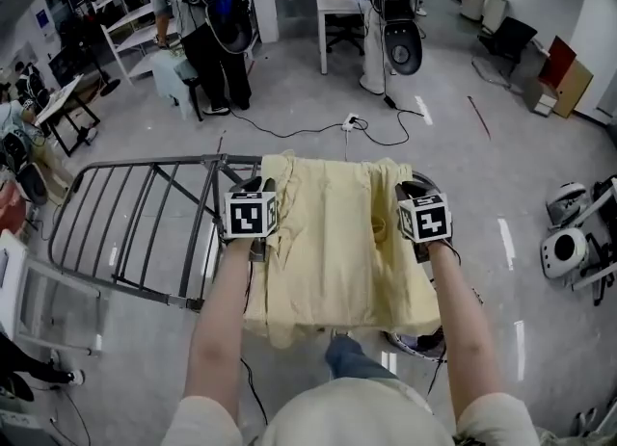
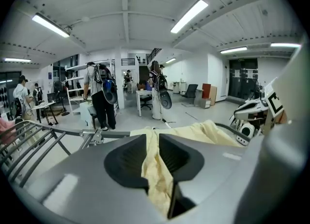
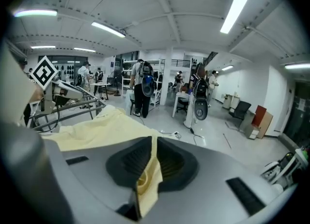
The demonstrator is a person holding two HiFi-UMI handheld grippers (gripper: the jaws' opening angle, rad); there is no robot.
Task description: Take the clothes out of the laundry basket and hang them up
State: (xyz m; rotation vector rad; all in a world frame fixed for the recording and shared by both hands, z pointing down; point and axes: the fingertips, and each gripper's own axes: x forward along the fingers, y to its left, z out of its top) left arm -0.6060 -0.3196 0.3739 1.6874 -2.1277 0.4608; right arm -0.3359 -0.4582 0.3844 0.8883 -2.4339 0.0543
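Head view: a pale yellow garment (image 1: 333, 242) hangs spread between the left hand-held gripper (image 1: 255, 194) and the right hand-held gripper (image 1: 416, 194). Each one holds an upper corner. The far edge of the garment lies on the end of a metal drying rack (image 1: 135, 223), and the rest of the rack lies toward 9 o'clock from it.

Left gripper view: the jaws are pressed together on a fold of the yellow garment (image 2: 156, 170), which runs away toward 2 o'clock. The rack bars (image 2: 29, 138) are at 9 o'clock.

Right gripper view: the jaws are nearly closed and pinch a thin edge of the garment (image 3: 150, 174). The cloth spreads toward 10 o'clock, where the rack (image 3: 68, 112) stands.
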